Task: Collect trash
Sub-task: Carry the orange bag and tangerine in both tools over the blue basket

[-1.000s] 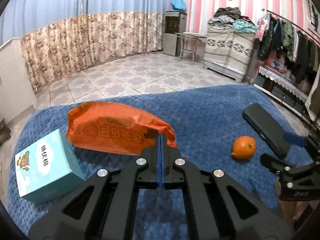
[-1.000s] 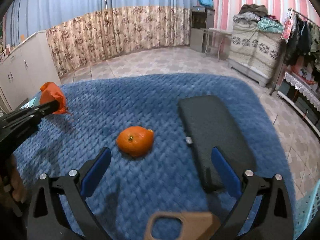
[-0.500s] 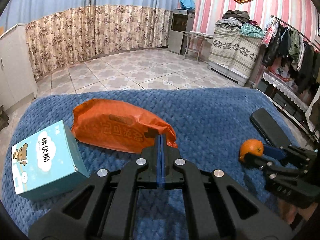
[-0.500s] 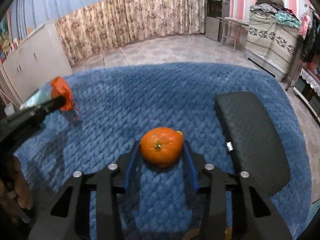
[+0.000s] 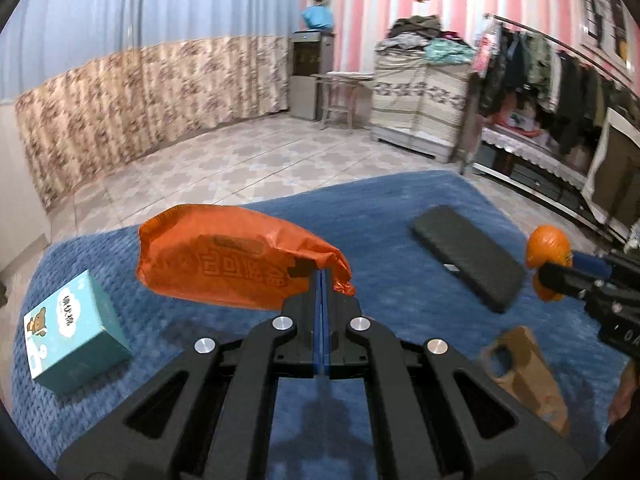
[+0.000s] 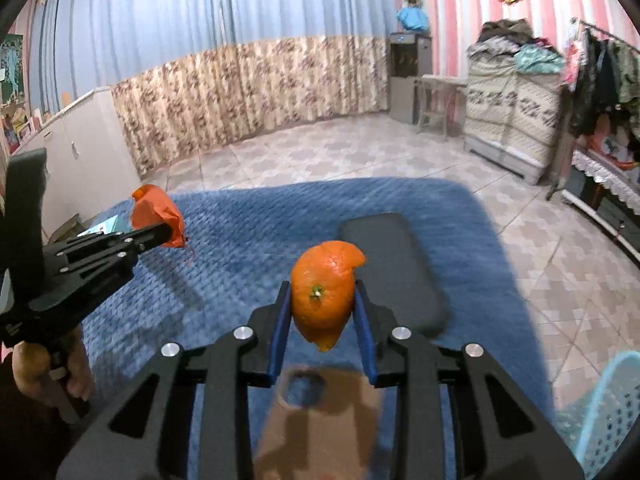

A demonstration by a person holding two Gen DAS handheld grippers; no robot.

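An orange peel, curled and hollow, hangs pinched in the right tongs, whose jaws have just closed on it, above a blue blanket. The left tongs, fully closed, grip one orange bag. One teal box, one black case, one brown case; tiled floor beyond.
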